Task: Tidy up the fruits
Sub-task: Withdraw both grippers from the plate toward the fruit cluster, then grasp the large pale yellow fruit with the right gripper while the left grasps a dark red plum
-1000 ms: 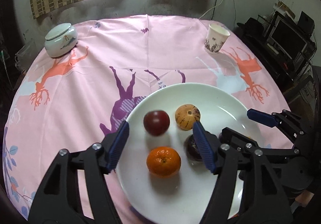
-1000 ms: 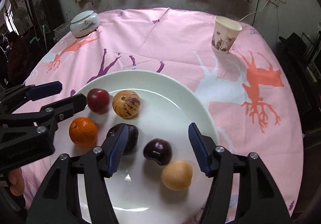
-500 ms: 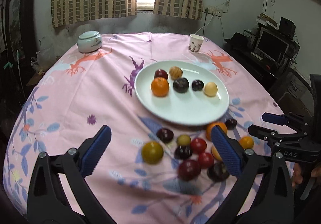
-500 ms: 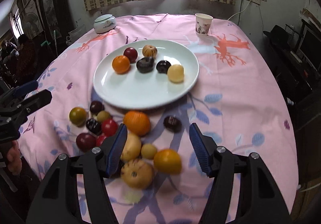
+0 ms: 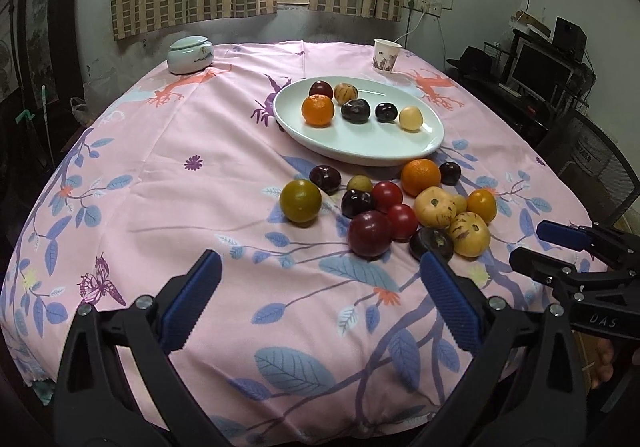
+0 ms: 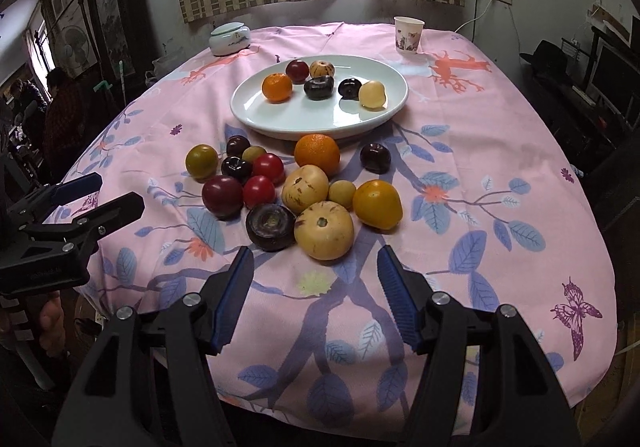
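Both tools hang empty over the near edge of the round table draped in a pink leaf-and-deer-print cloth [image 5: 168, 151], so the step in hand looks like the pause between deliveries, with the next fruit yet to be picked. The left gripper [image 5: 318, 297] stands with its blue-padded jaws spread as wide as they go, having just been opening with nothing between them; the right gripper [image 6: 314, 293] is parted about halfway, likewise holding nothing. The wide white oval plate [image 6: 320, 125] already carries six fruits in a loose row, among them a small orange mandarin [image 6: 277, 87] and a pale yellow round fruit [image 6: 372, 95]. The rest lie in a loose cluster of mixed fruits [image 6: 296, 187] on the cloth just in front of the plate, closest to the right gripper being a pale speckled melon-like fruit [image 6: 324, 230] and a dark purple flattened fruit [image 6: 270, 227]. The next move calls for lowering one gripper over a single fruit at the cluster's near edge and closing gently, since its neighbours touch and could roll. Compared with a second ago, when both grippers hovered right over the plate, they have pulled well back toward the table's near edge, bringing the cluster into view.
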